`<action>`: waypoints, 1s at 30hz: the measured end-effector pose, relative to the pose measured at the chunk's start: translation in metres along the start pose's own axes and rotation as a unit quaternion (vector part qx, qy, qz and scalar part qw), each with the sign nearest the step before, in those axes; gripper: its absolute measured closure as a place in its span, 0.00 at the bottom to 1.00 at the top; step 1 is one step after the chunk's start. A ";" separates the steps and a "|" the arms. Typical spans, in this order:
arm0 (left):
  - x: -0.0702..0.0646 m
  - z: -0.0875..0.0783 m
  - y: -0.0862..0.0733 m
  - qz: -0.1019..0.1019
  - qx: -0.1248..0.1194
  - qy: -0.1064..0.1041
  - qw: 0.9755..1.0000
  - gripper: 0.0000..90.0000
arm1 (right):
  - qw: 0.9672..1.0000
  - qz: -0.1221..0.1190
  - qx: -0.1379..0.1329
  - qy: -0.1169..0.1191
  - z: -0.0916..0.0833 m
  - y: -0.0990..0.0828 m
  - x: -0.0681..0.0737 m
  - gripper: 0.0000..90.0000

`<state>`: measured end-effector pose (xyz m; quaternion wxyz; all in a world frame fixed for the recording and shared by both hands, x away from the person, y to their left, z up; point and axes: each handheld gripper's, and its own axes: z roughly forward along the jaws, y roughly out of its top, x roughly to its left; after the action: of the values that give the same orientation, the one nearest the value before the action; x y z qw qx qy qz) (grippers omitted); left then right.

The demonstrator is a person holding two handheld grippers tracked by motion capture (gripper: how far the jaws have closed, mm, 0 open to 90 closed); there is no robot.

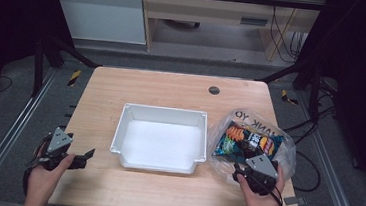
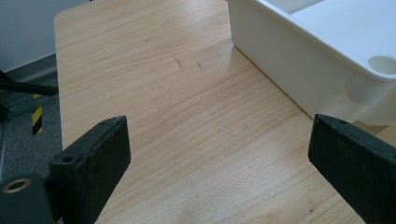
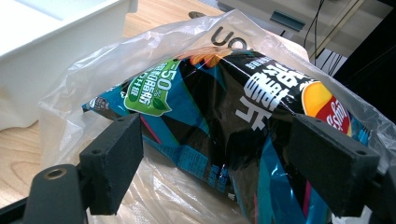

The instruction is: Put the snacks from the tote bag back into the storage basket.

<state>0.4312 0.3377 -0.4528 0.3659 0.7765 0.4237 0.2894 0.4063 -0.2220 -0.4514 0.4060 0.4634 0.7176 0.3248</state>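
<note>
Black jaws of the right gripper (image 3: 224, 168) are standing apart around the near end of the snack bag (image 3: 243, 107), not yet pressing it. That bag is lying inside a clear plastic bag (image 1: 286, 157), just right of the white tray (image 1: 162, 112). Closing now risks pinching the loose film too, dragging both along. Left of the tray, the left gripper (image 2: 219, 158) is waiting unclenched, empty.

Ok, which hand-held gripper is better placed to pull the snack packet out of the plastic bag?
Right. The right hand-held gripper already has its open jaws on either side of the snack packet at the plastic bag. The left hand-held gripper sits across the white bin, over bare table.
</note>
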 end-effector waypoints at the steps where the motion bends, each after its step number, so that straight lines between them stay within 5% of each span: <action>1: 0.000 0.000 0.000 0.000 0.000 0.000 1.000 0.06 | 1.000 0.000 0.000 0.001 0.000 0.000 0.000 0.21; 17: 0.001 0.000 -0.001 -0.010 0.002 -0.002 1.000 0.06 | 1.000 0.014 -0.007 0.005 -0.003 0.000 -0.004 0.18; 19: 0.002 0.001 -0.002 -0.011 0.002 -0.002 1.000 0.06 | 0.999 0.032 -0.004 0.017 -0.002 -0.001 -0.008 0.17; 23: 0.002 0.001 -0.002 -0.013 -0.001 0.000 1.000 0.06 | 0.999 0.033 0.008 0.029 -0.003 0.004 -0.016 0.16; 30: 0.002 -0.004 -0.003 -0.016 -0.009 0.000 1.000 0.05 | 0.998 -0.009 0.033 0.059 -0.018 0.037 -0.037 0.13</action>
<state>0.4276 0.3421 -0.4529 0.3772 0.7664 0.4337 0.2869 0.4141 -0.2442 -0.4016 0.3503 0.4499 0.7551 0.3237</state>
